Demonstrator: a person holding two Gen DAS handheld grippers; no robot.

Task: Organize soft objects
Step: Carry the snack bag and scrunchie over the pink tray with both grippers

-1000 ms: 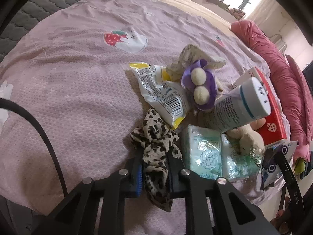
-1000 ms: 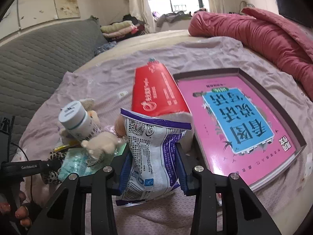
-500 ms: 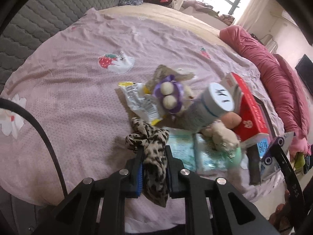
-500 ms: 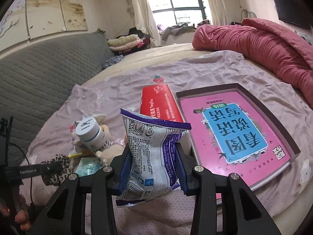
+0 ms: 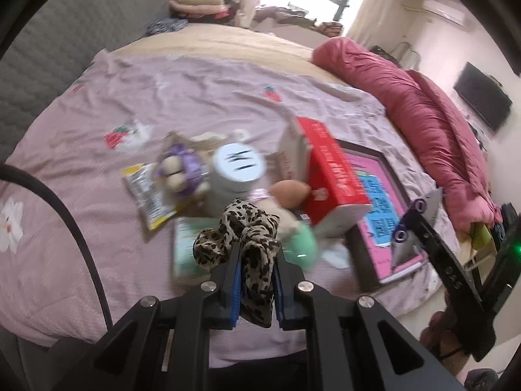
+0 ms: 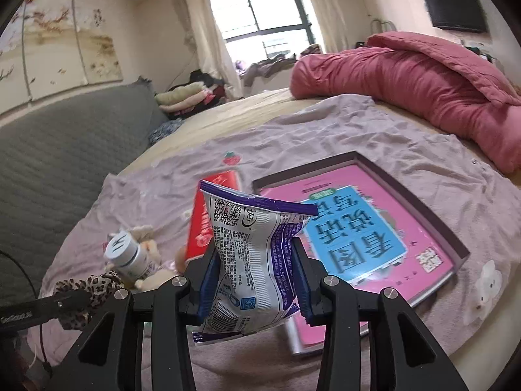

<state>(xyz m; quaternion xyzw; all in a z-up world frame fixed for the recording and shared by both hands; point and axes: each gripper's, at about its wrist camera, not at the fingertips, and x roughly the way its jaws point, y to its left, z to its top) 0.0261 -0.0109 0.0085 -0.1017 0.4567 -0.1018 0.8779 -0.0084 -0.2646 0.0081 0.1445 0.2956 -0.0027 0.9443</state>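
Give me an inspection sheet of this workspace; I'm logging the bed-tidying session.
Surface: pink bedsheet with strawberry prints, wrinkled.
Job's things: leopard-print scrunchie and white-and-purple snack bag, both lifted off the bed.
Clutter: white bottle, red box, purple plush, pink book in a tray, yellow-edged packet.
Grippers: left hand-held gripper closing on the scrunchie; right hand-held gripper shut on the snack bag.
Cables: black cable at left.
Surroundings: red duvet, grey headboard, window.
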